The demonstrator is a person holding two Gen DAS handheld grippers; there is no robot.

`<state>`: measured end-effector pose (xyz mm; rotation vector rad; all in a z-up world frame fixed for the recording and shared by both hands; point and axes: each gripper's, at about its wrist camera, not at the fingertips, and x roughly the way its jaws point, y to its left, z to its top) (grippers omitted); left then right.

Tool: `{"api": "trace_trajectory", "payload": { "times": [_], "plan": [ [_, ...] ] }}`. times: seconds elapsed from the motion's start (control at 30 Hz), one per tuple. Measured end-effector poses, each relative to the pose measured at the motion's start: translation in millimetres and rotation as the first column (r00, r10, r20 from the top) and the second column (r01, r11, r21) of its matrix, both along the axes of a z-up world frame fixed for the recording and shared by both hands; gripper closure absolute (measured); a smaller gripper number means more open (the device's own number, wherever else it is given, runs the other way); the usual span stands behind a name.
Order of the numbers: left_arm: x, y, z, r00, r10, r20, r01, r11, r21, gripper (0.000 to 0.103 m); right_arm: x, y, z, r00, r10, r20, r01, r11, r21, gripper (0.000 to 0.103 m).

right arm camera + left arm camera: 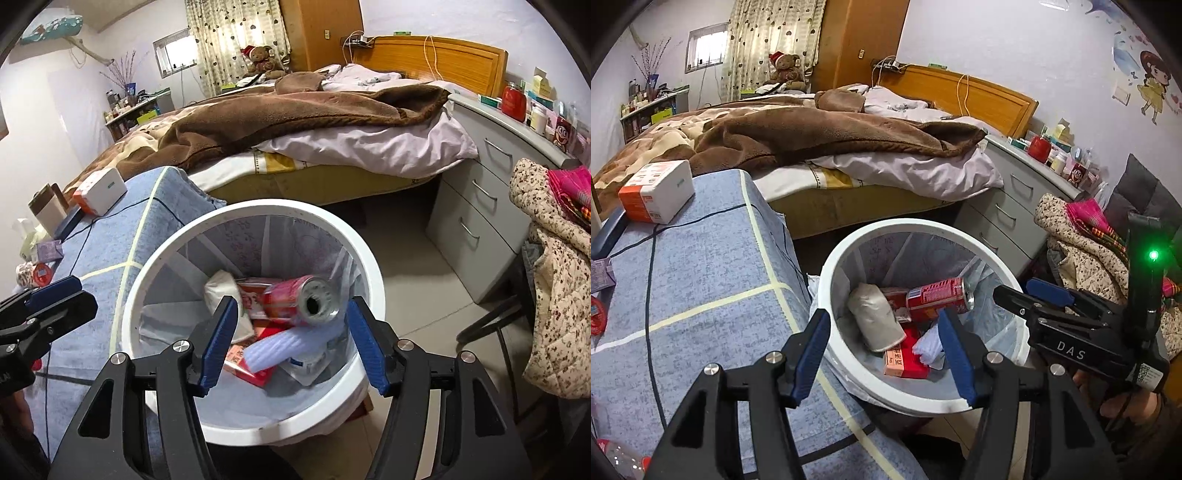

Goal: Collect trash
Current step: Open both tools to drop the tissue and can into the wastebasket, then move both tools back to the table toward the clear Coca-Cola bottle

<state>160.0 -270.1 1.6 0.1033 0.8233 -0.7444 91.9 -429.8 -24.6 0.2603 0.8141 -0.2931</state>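
Both tools hang over the bin with nothing in them: the right gripper has its blue pads spread wide above the near rim, and the left gripper is just as wide open and empty, poised at the bin's near-left rim beside the blue-covered table. Below them the white trash bin already holds a red can lying on its side, a crumpled tissue, a pale ribbed piece that looks like plastic and a red-orange box — so the step in hand reads as a drop just finished, with collecting not yet done. Farther off on the table, a white-and-orange box sits near the far left corner, well apart from either tool; whether it counts as trash I cannot tell. The next move likely calls for swinging one gripper left over the table and closing on whatever litter remains there — then carrying it over the rim.
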Motion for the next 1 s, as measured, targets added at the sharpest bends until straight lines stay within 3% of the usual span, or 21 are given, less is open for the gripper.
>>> {"api": "trace_trajectory", "payload": {
  "times": [0.33, 0.63, 1.0],
  "plan": [
    [-9.9, 37.4, 15.2, 0.998, 0.047, 0.043, -0.046, 0.999, -0.024, 0.040, -7.9, 20.4, 14.9, 0.998, 0.042, 0.057, -0.042, 0.999, -0.001, 0.040],
    [-17.1, 107.1, 26.3, 0.986, 0.152, 0.074, -0.147, 0.987, -0.059, 0.037, -6.0, 54.6, 24.6, 0.984, 0.142, 0.106, -0.143, 0.990, -0.004, 0.039],
    [-24.1, 184.6, 32.9, 0.953, 0.289, 0.093, -0.282, 0.956, -0.078, 0.034, -2.7, 106.3, 28.4, 0.937, 0.306, 0.166, -0.315, 0.949, 0.030, 0.032]
  ]
}}
